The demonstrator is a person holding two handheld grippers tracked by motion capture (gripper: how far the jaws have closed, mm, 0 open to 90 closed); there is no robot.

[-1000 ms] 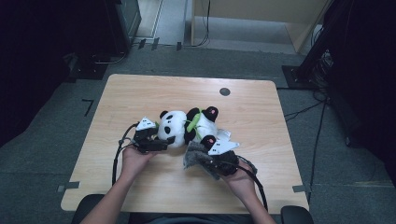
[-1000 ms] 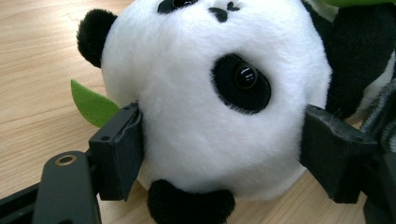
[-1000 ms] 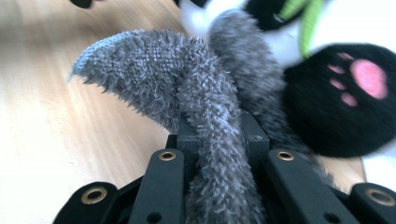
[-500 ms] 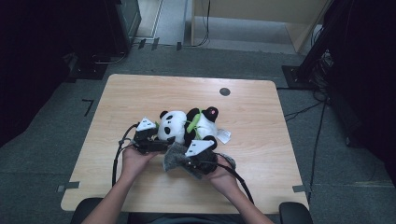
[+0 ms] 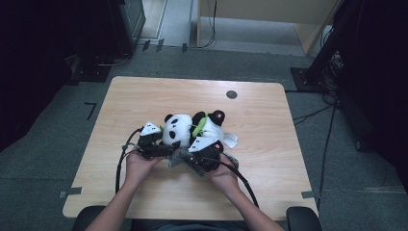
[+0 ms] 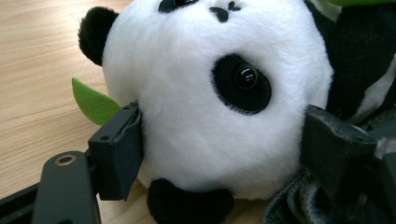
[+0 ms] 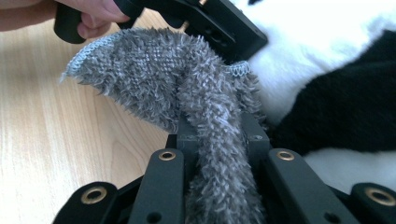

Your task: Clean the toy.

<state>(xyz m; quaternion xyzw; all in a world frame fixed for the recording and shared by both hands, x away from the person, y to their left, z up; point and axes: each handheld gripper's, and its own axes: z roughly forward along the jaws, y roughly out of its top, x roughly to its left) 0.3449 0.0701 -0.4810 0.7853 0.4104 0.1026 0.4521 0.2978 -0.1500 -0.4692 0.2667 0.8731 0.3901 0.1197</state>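
My two grippers at a plush panda (image 5: pixel 179 130) lying near the middle of the wooden table (image 5: pixel 269 159).

My left gripper (image 6: pixel 219 135) clamps the panda's round white head, one black pad on each cheek; in the left gripper view the top of the head and most of the black body are cut off, and a green felt leaf (image 6: pixel 93 101) is half hidden behind the left pad. My right gripper (image 7: pixel 215 135) is closed tight on a grey fuzzy cloth (image 7: pixel 187 88), a shaggy knit with a stitched edge; its lower end is hidden between the jaws. From the high view the cloth (image 5: pixel 179 156) is mostly covered by my hands and hard to make out. The panda's fur is soft, short pile. A white tag (image 5: pixel 230 139) sticks out beside the body.
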